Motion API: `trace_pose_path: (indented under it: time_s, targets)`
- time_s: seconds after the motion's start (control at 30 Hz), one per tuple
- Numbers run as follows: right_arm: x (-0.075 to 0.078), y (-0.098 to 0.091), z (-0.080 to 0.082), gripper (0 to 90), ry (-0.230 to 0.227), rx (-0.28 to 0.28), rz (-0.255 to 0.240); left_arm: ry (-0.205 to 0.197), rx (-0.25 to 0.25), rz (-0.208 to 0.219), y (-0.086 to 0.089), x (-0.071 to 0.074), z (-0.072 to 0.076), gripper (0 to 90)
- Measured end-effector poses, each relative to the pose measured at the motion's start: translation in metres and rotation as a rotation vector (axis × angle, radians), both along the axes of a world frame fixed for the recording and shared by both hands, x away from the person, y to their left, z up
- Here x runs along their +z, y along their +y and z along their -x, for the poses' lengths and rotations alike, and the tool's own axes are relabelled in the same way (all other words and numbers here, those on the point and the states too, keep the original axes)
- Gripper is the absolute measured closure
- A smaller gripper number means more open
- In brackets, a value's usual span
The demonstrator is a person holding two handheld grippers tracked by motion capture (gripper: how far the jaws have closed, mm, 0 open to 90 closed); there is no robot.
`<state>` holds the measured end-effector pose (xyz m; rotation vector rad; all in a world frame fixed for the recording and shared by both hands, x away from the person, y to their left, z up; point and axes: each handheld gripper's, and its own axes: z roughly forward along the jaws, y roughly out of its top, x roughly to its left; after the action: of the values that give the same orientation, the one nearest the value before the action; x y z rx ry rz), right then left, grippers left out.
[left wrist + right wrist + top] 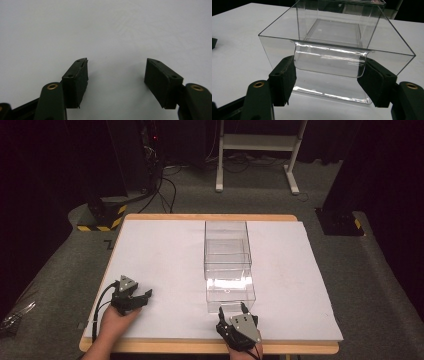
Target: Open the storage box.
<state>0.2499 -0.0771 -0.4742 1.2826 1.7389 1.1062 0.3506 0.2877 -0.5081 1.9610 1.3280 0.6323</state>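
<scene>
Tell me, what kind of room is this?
Probably a lab or recording studio, not a home: black curtains hang around a white-covered table, cables run over grey carpet, and yellow-and-black hazard tape marks a stand's base.

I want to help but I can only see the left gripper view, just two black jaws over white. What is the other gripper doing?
Observer: The right gripper has its jaws on either side of the curved handle of a clear drawer.
Operator: Is the drawer inside something?
Observer: It is pulled part way out of a clear box standing mid-table.
Operator: Is there anything in the drawer?
Observer: It looks empty; you can see straight through to the white table.
Operator: Where is my gripper from above?
Observer: The left gripper sits near the table's front left, open, apart from the box.
</scene>
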Motion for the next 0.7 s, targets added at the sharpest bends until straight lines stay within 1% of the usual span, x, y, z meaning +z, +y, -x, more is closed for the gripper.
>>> trace_pose_path:
  time_s: [0.27,0.47,0.7]
  targets:
    - [0.0,0.0,0.007,31.9,-0.003,0.002,-0.005,-0.001,0.0,0.0,0.0,0.0,0.0,35.7]
    - [0.0,-0.001,0.007,31.9,0.002,0.005,-0.01,-0.001,0.0,0.0,0.0,0.0,0.0,35.8]
    - [0.001,-0.004,0.01,31.8,0.013,0.029,-0.031,-0.001,0.001,0.0,0.0,0.0,0.0,35.8]
